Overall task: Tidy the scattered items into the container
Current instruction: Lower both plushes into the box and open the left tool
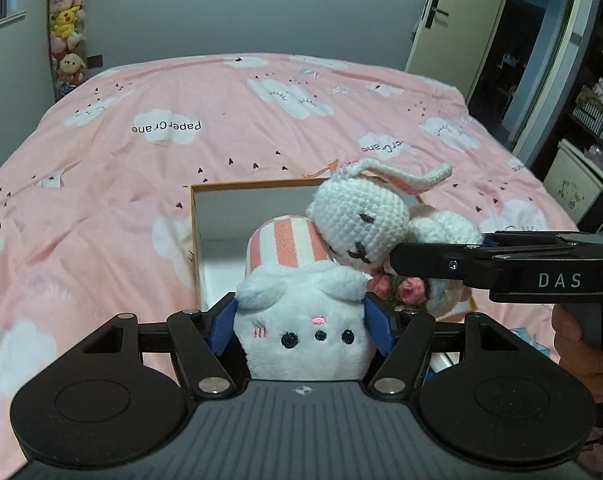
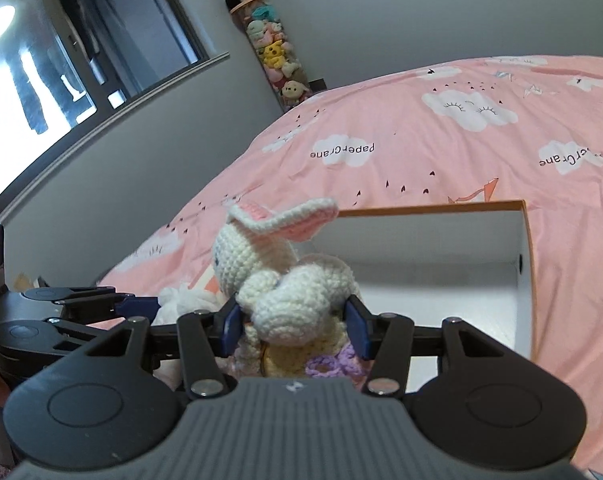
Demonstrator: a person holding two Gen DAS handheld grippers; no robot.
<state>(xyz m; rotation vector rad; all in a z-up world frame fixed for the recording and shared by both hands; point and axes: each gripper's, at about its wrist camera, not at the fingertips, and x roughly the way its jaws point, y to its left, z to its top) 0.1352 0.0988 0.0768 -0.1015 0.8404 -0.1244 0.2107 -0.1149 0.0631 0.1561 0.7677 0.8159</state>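
White plush is filling the left gripper (image 1: 301, 322): its blue pads are pinching a fluffy white toy animal with a pink-and-white striped cap (image 1: 301, 320) by the sides of its head. The right gripper (image 2: 297, 320) is squeezing a white crocheted rabbit with pink-lined ears (image 2: 285, 280) around its body. Both toys are hanging just ahead of the fingers, near the front edge of the open white cardboard box with an orange rim (image 1: 237, 216), which is lying on the pink cloud-print bedspread (image 1: 141, 160).

The risk, as I judge it, is crowding. The rabbit's head is pressing against the striped cap, and the right gripper is crossing just ahead of the left one, so letting go together could tangle the toys or knock one onto the bedspread beside the box. The near wall could also catch a dangling part.

Beyond the bed, a tall column of stuffed toys (image 1: 67, 32) is standing well apart in the corner.
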